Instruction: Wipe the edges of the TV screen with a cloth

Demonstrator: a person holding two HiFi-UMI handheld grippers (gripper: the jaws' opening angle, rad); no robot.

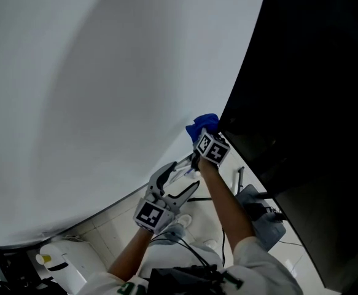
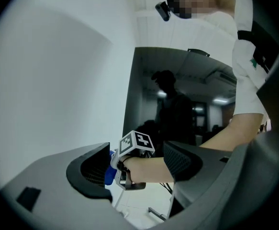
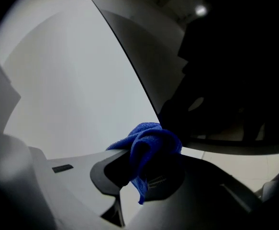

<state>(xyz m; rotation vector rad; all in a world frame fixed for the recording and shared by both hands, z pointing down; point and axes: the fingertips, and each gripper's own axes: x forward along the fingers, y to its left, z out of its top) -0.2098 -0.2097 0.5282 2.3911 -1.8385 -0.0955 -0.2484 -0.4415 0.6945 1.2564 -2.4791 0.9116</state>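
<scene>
Now right gripper [image 3: 146,171] clamps cloth [image 3: 150,142] at TV edge [image 3: 132,63] — left gripper [image 2: 137,169] agape.

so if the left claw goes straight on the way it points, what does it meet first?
Probably the right claw and the hand gripping it, centred between the left claw's open jaws. The TV screen lies behind; depth is hard to judge.
</scene>
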